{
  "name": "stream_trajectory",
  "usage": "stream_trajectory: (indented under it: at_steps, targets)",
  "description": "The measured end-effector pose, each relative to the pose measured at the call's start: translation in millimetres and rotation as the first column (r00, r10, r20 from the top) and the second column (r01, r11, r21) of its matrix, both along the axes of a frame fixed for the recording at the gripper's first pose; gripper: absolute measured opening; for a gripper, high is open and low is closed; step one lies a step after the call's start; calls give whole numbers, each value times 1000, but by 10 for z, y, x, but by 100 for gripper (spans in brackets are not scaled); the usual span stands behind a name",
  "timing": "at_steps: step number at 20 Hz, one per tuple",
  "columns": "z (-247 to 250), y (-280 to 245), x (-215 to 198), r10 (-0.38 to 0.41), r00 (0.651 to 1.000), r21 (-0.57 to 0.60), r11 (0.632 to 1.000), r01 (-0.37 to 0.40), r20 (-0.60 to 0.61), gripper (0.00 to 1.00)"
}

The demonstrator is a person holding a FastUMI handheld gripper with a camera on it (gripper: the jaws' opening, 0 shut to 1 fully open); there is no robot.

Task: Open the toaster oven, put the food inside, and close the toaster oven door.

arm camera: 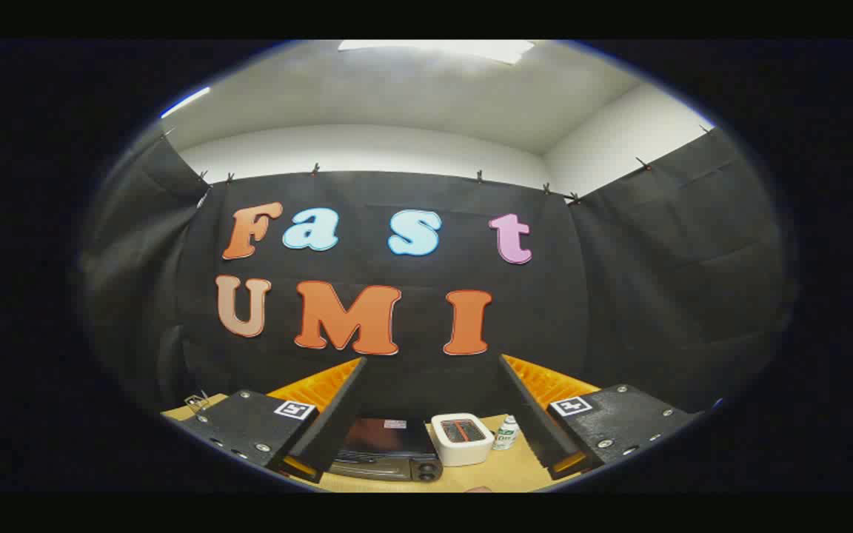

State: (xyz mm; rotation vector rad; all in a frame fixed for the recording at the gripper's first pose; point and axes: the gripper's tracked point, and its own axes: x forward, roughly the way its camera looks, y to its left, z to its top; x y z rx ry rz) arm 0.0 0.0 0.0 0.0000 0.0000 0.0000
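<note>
The gripper (426,414) has its jaws spread wide with nothing between them. Beyond them, on the pale wooden counter (486,477), sits the boxy black toaster oven (386,448), beside a rounded white toaster (461,438) and a small bottle (505,433).

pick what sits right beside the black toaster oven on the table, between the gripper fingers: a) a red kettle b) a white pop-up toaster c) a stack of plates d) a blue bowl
b: a white pop-up toaster with slots on top stands against the side of the black toaster oven on the wooden table, with a small bottle beyond it; the gripper is open, its fingers spread to either side of both.
</note>
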Motion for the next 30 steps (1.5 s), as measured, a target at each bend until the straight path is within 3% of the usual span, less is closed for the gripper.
stream_trajectory:
  at_steps: [18,30]
  targets:
    - [-49,244,-107,94,993,-28,995,-96,-65,99]
    - [-129,276,-168,111,986,27,994,-108,-124,99]
